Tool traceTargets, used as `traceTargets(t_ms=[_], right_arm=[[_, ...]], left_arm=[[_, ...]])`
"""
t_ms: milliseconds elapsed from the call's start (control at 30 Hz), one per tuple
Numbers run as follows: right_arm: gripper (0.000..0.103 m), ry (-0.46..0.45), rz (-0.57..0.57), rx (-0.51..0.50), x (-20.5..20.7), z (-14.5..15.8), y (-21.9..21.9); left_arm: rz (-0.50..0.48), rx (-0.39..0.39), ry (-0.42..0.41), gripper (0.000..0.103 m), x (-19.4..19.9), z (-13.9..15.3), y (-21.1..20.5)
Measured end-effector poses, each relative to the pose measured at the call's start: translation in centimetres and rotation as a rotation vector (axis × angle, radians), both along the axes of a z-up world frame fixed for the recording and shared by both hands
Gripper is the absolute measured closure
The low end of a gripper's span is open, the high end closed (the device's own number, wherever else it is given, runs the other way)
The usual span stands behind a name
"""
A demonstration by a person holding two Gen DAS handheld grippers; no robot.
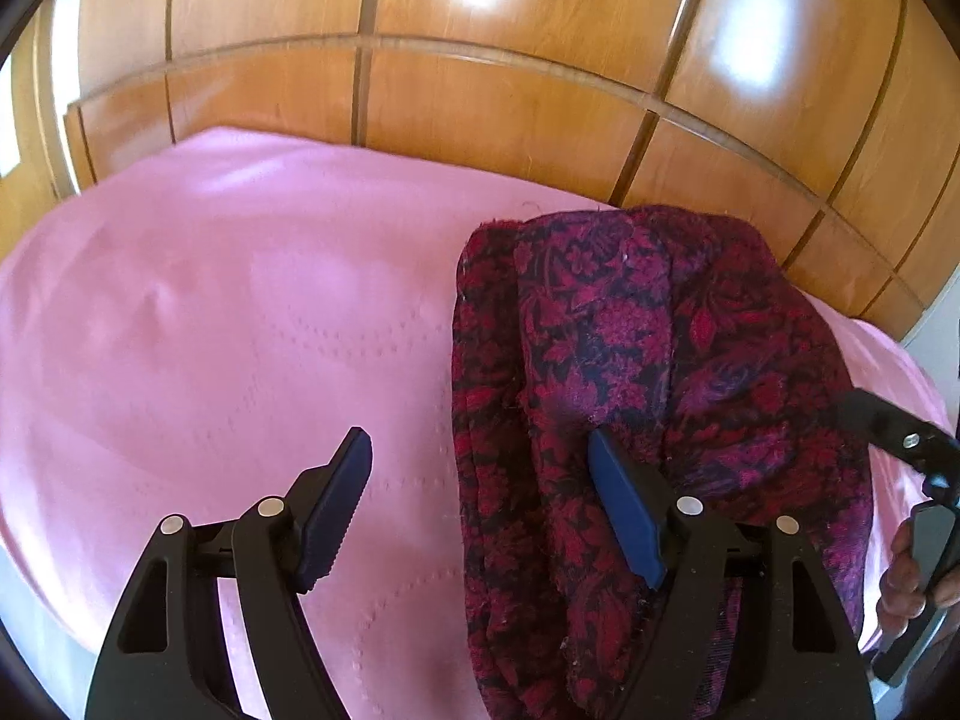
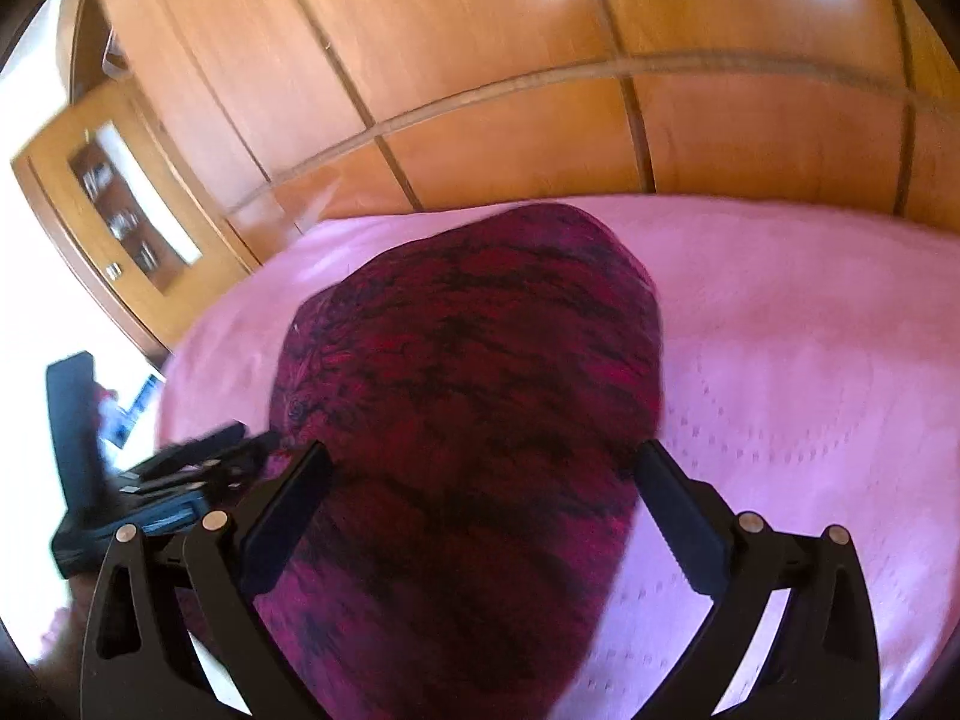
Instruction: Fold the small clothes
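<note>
A folded dark red and purple floral garment (image 1: 648, 396) lies on a pink bedspread (image 1: 228, 324). My left gripper (image 1: 477, 459) is open; its right finger rests over the garment's left part, its left finger over bare spread. In the right wrist view the same garment (image 2: 480, 396) lies between and beyond the fingers of my right gripper (image 2: 483, 468), which is open and holds nothing. The right gripper's body and the hand holding it show at the right edge of the left wrist view (image 1: 912, 510).
A wooden panelled wardrobe (image 1: 480, 60) stands right behind the bed. A wooden glass-front cabinet (image 2: 120, 216) stands at the left in the right wrist view. The left gripper's body (image 2: 120, 480) shows low at the left there. Pink spread (image 2: 810, 372) extends to the garment's right.
</note>
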State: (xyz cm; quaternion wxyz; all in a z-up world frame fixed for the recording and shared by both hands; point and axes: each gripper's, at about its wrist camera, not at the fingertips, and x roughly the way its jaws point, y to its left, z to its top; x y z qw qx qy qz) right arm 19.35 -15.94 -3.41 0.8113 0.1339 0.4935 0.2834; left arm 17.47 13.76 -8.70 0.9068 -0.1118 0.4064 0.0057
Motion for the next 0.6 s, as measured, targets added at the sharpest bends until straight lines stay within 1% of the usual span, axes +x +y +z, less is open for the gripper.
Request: traceTargets(t_ms=[67, 133, 167, 200, 233, 367, 400, 500, 567, 600], right_arm=[[0.002, 0.050, -0.013, 0.053, 0.0, -0.9, -1.6], [0.002, 0.119, -0.011, 0.136, 0.0, -2.5, -3.0], [0.002, 0.148, -0.009, 0.172, 0.0, -3.0, -3.3], [0.002, 0.196, 0.007, 0.237, 0.1, -3.9, -3.6], [0.002, 0.227, 0.022, 0.277, 0.1, -4.5, -3.5], [0.002, 0.323, 0.054, 0.418, 0.7, -7.3, -2.9], [0.002, 0.339, 0.062, 0.436, 1.0, -7.9, -2.5], [0.002, 0.339, 0.107, 0.459, 1.9, -8.1, -1.0], [0.002, 0.348, 0.126, 0.455, 2.5, -8.3, -0.1], [0.003, 0.355, 0.134, 0.453, 2.7, -8.4, 0.2]], left_arm=[[-0.015, -0.034, -0.009, 0.029, -0.1, -0.9, 0.8], [-0.035, -0.095, -0.018, 0.029, -0.2, -1.6, 1.5], [-0.042, -0.110, -0.023, 0.029, -0.1, -1.9, 1.7], [-0.050, -0.112, -0.030, 0.029, 0.0, -2.2, 1.9], [-0.055, -0.120, -0.034, 0.029, 0.0, -2.4, 2.0], [-0.065, -0.243, -0.025, 0.029, 0.1, -3.6, 3.4], [-0.065, -0.271, -0.022, 0.029, 0.1, -3.9, 3.7], [-0.056, -0.321, -0.023, 0.029, -0.1, -4.5, 4.2], [-0.069, -0.381, -0.030, 0.035, -0.2, -4.9, 4.6], [-0.081, -0.417, -0.037, 0.044, -0.3, -5.0, 4.8]])
